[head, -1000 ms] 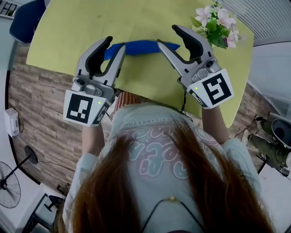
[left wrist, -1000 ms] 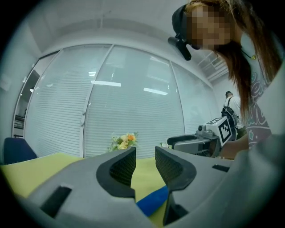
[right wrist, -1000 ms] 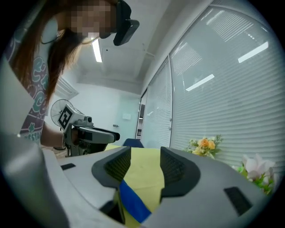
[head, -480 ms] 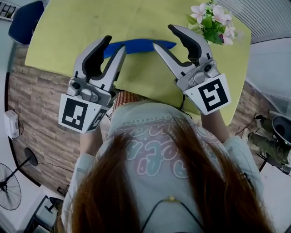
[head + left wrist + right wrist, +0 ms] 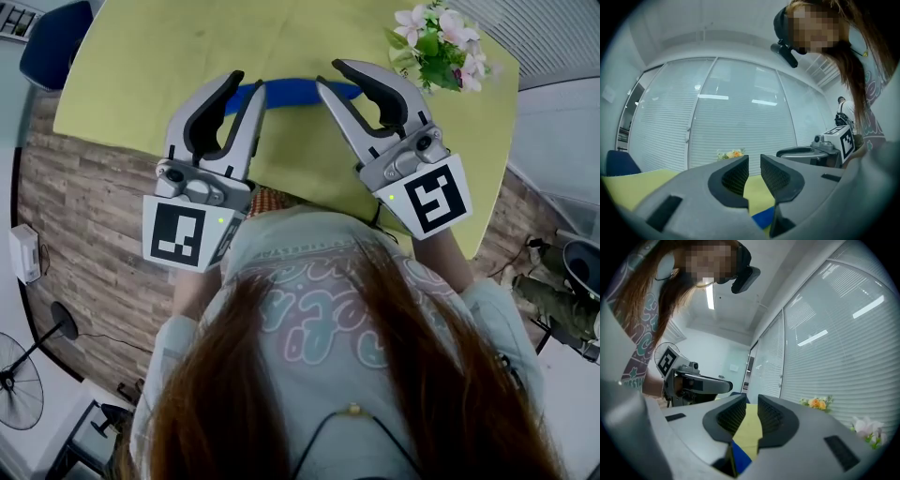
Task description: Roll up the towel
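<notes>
The blue towel (image 5: pixel 292 94) lies rolled into a long bar across the yellow-green table (image 5: pixel 169 56). It shows as a blue patch low between the jaws in the left gripper view (image 5: pixel 764 218) and in the right gripper view (image 5: pixel 740 458). My left gripper (image 5: pixel 247 84) hovers over the roll's left end, and my right gripper (image 5: pixel 330 77) over its right end. Both pairs of jaws have just been closing. Each still has a narrow gap with nothing in it. Both grippers point level above the table.
A bunch of pink and white flowers (image 5: pixel 441 42) stands at the table's far right corner. A dark blue chair (image 5: pixel 52 37) sits beyond the table's left end. A floor fan (image 5: pixel 19 384) stands at the lower left. White blinds fill the far wall (image 5: pixel 740 122).
Both grippers' jaws have narrowed, the right one by much more. The left gripper has shifted a little to the right toward the towel. The towel has not moved.
</notes>
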Demonstrator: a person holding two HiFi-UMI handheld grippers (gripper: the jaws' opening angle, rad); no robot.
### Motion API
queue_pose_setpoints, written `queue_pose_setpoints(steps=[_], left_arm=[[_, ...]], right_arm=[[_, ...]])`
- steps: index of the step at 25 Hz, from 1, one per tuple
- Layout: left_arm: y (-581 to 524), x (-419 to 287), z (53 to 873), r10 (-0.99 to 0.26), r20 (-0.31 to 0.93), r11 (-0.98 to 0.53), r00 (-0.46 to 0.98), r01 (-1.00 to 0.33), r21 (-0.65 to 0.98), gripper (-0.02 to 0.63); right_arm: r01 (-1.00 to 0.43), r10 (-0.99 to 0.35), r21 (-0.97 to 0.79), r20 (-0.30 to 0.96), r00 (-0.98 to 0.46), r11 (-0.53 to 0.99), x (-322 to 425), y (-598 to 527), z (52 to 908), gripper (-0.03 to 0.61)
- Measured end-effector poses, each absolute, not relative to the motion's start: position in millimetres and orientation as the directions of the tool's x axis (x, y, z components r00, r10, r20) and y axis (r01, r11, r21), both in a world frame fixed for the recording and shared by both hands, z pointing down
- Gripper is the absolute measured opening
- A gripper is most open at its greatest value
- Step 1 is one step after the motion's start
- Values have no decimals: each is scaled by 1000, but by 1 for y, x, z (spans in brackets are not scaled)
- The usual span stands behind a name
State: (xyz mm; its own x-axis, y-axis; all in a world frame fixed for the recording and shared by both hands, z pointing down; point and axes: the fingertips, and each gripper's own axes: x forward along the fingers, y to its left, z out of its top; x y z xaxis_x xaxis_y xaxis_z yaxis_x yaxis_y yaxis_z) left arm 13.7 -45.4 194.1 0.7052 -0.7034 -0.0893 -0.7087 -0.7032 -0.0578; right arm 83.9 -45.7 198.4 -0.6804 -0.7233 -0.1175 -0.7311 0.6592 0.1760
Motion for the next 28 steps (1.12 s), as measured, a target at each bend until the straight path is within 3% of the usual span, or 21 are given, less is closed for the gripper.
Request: queue_pose_setpoints(steps=[5,10,28], left_arm=[[-46,18,193,-734,-112,-667,670,-742,-64,57],[-41,16,182,-720,-187,-669,668,-740,-66,35],[-39,1,187,-740,-184,-648,647,-759,-65,28]], right_arm=[[-731,-722,131,-115,-682,670,86,-43,201,5],[-727,-716,110,-128,-686,677,84,-41,197,5],[-766,-755,144,-130,-642,626,84,-43,198,3]])
